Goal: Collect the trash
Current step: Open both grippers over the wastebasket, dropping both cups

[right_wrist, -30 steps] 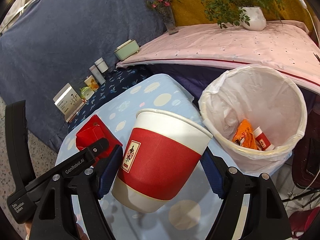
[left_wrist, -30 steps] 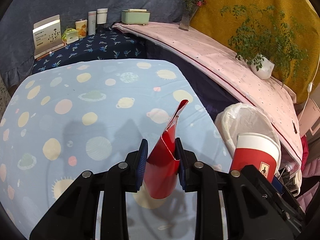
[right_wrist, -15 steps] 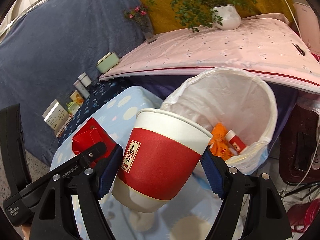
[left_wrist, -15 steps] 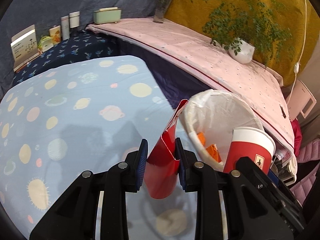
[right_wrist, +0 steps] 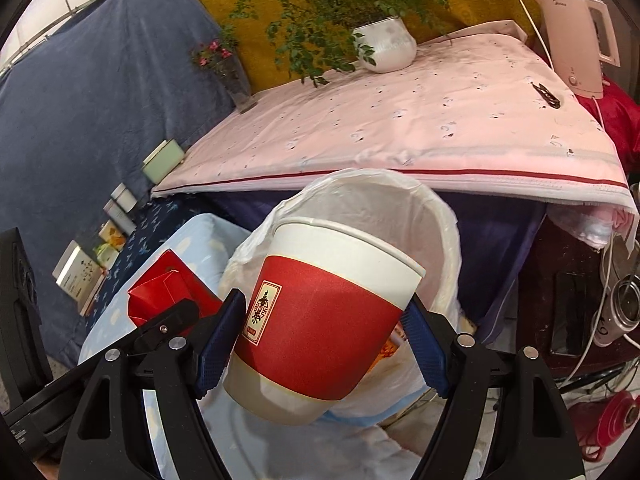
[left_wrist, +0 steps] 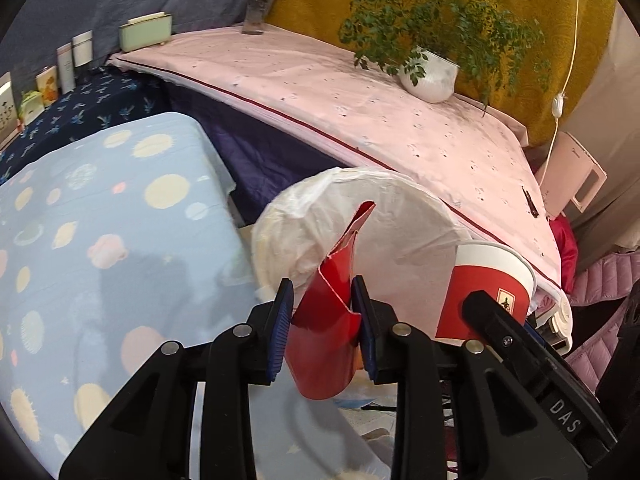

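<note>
My left gripper [left_wrist: 322, 316] is shut on a flattened red carton [left_wrist: 326, 340] and holds it at the near rim of the white-lined trash bin [left_wrist: 404, 216]. My right gripper [right_wrist: 320, 340] is shut on a red and white paper cup [right_wrist: 320, 320], tilted, held over the near side of the bin [right_wrist: 436, 224]. The cup [left_wrist: 486, 292] shows at the right of the left wrist view, and the carton [right_wrist: 160, 292] at the left of the right wrist view. Orange wrappers [right_wrist: 388, 350] peek out inside the bin behind the cup.
A blue planet-print table [left_wrist: 100, 240] lies to the left. A pink-covered table [left_wrist: 360, 92] with a potted plant [left_wrist: 428, 76] and a flower vase [left_wrist: 258, 4] stands behind the bin. Boxes and tubes [left_wrist: 68, 64] line the back left. A pink kettle [right_wrist: 576, 36] and cables are at right.
Both grippers have moved right, off the blue table, to the trash bin, carrying the carton and the cup. The bin now fills the middle of both views.
</note>
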A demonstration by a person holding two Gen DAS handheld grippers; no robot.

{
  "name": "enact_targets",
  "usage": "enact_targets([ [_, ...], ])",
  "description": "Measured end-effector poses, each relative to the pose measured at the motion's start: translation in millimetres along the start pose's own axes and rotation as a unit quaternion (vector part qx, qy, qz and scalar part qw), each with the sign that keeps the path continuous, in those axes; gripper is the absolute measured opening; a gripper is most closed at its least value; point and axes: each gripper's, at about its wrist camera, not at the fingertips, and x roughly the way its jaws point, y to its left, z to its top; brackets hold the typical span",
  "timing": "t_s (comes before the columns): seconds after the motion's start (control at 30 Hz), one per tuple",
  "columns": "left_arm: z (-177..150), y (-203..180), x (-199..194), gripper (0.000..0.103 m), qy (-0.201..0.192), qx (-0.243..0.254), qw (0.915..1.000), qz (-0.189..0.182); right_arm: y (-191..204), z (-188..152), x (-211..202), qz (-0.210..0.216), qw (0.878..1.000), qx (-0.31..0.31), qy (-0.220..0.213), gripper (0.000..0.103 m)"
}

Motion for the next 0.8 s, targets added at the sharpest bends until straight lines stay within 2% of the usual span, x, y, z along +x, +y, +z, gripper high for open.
enact_targets([
  [0.13, 3.8, -5.2, 13.4, 0.04, 0.01, -0.004, 0.9999, -0.005, -5.1, 6.9, 9.6, -0.006, 1.0, 0.001, 0.001, 0.074],
  [0.3, 4.9, 1.9, 21.3, 0.059, 0.014, -0.019, 0.9997, 0.005, -5.0, 15.9, 23.6, -0.006, 1.0, -0.004, 0.007, 0.075],
  [0.43, 2.4, 12.3, 21.8, 0.063, 0.012, -0.033, 0.9992, 0.02, -1.5, 18.0, 34.6, -0.004, 1.0, -0.008, 0.015, 0.077],
  [0.8, -7.9, 28.7, 6.8, 0.063, 0.004, -0.041, 0.9983, 0.042, 14.2, 15.1, 37.9, -0.001, 1.0, -0.021, 0.022, 0.077],
])
